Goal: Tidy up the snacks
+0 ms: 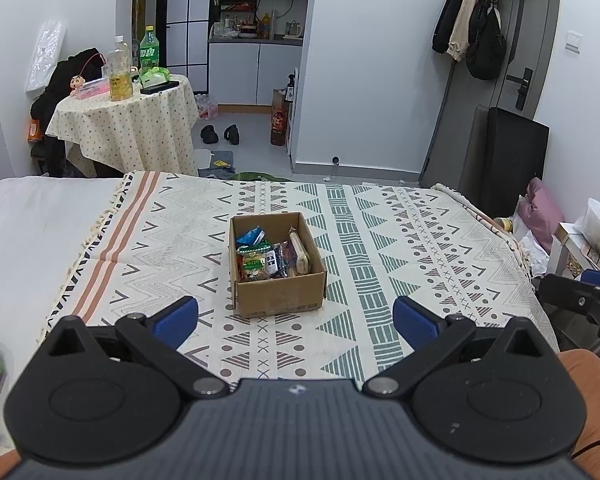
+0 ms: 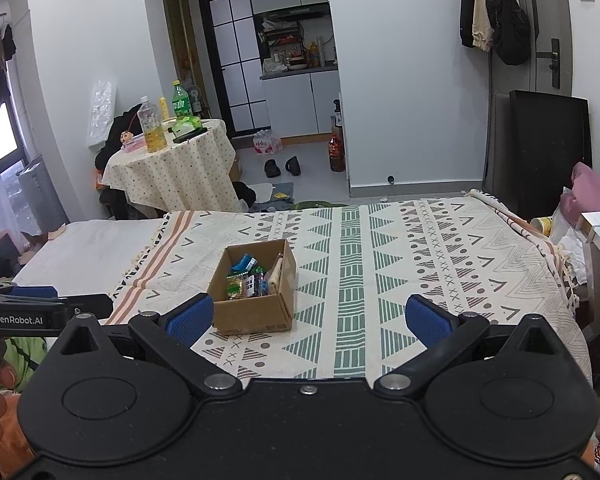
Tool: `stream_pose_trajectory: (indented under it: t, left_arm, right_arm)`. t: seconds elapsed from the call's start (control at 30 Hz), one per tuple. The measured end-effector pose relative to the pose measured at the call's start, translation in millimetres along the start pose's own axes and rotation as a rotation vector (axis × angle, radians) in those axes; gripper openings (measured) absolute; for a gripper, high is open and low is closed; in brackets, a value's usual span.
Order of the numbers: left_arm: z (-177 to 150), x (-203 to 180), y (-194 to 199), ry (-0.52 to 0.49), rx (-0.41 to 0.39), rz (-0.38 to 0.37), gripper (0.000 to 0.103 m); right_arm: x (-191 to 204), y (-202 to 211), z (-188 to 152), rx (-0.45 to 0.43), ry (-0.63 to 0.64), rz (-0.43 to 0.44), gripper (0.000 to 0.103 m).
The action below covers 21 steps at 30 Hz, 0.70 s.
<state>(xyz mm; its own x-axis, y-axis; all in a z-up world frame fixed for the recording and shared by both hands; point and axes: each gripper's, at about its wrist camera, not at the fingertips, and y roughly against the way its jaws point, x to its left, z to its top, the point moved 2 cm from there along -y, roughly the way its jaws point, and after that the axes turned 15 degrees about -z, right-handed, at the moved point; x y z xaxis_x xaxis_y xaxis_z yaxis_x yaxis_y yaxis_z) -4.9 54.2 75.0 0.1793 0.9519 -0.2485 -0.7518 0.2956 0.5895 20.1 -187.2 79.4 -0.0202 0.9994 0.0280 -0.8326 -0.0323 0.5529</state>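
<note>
A patterned blanket (image 1: 380,240) covers the bed, zigzags and triangles in green, brown and orange stripes, with a bare white sheet (image 1: 40,220) showing at its left edge. The box (image 1: 278,264) sits on the blanket's middle, nearer the near edge than the far one, open-topped and already holding the snacks (image 1: 262,258): a blue packet at the back, a green-labelled pack in front, a pale one against the right wall. Their print is too small to read.

Left gripper (image 1: 296,318) hangs released, blue pads wide apart, just short of the box, gripping nothing. Right gripper (image 2: 310,316) is also spread wide, empty, the box just beyond its left pad. The side of the left tool reads "GenRobot.AI" in the right wrist view.

Beyond the bed, a round table (image 1: 132,120) under a dotted cloth carries a green bottle (image 1: 149,48) with white characters and a bottle of yellow liquid (image 1: 120,70). Farther back, a kitchenette; slippers (image 1: 220,134) on the floor; coats (image 1: 472,16) hung by the grey door (image 1: 528,40).
</note>
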Motion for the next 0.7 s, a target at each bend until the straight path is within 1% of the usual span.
stream_pose_trajectory:
  t: [0.2, 0.37, 0.7]
  left_arm:
    - [-0.6, 0.9, 0.1, 0.012, -0.002, -0.002, 0.103]
    - [-0.9, -0.4, 0.4, 0.000, 0.002, 0.005, 0.103]
    - [-3.9, -3.0, 1.4, 0.000, 0.007, -0.010, 0.103]
  right_arm:
    - [1.5, 0.8, -2.2, 0.001, 0.007, 0.004, 0.103]
    - [0.7, -0.7, -4.2, 0.007, 0.005, -0.005, 0.103]
    - [-5.9, -4.5, -8.5, 0.023, -0.012, -0.026, 0.103]
